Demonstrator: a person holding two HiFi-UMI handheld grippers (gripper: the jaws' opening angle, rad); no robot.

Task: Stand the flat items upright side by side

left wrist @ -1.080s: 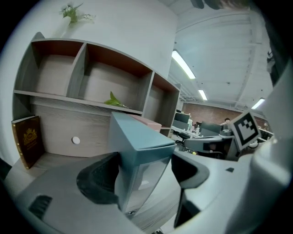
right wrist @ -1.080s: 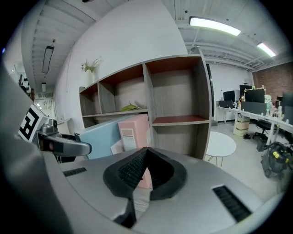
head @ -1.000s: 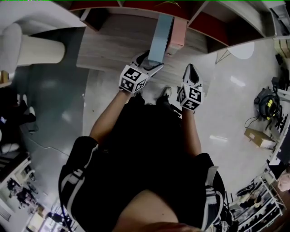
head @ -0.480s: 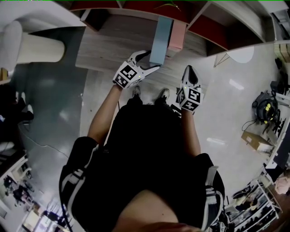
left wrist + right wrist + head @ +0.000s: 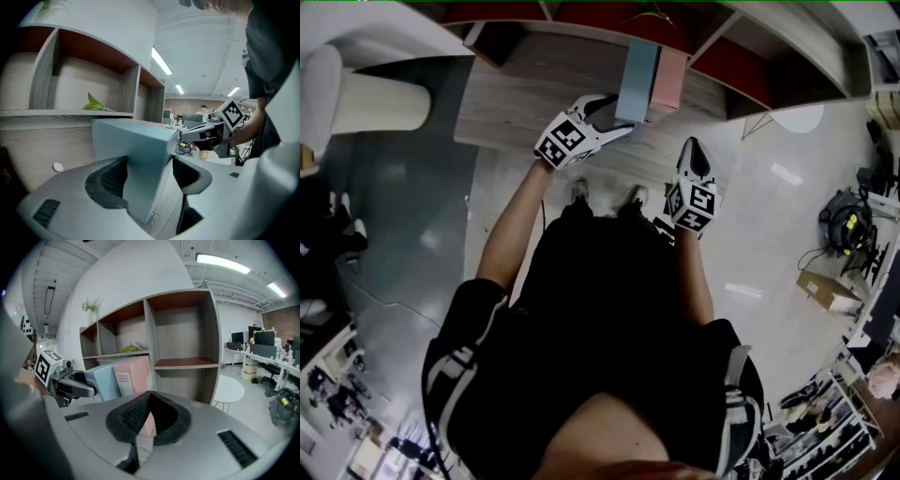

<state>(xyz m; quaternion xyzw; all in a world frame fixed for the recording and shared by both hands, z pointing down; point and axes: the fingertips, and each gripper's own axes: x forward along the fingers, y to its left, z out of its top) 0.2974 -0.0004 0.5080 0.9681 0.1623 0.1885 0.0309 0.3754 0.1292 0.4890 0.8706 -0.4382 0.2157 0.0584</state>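
A light blue flat box (image 5: pixel 636 80) stands upright on the wooden shelf floor (image 5: pixel 534 89), right beside an upright pink box (image 5: pixel 667 80). My left gripper (image 5: pixel 619 114) has the blue box (image 5: pixel 136 154) between its jaws, which are closing on the box's near end. In the right gripper view both the blue box (image 5: pixel 103 380) and the pink box (image 5: pixel 133 376) stand side by side, with the left gripper (image 5: pixel 77 387) at the blue one. My right gripper (image 5: pixel 695 148) is shut and holds nothing, hanging back from the shelf; its jaws (image 5: pixel 147 416) point at the pink box.
The shelf unit has red-backed compartments (image 5: pixel 183 329) above and to the right. A green leaf (image 5: pixel 93 103) lies on an upper shelf. A small round white table (image 5: pixel 229 387) stands right of the shelf. A cardboard box (image 5: pixel 830 286) lies on the floor at right.
The left gripper has carried the blue box forward and up toward the shelf, bringing it upright against the pink box. The right gripper has stayed still.
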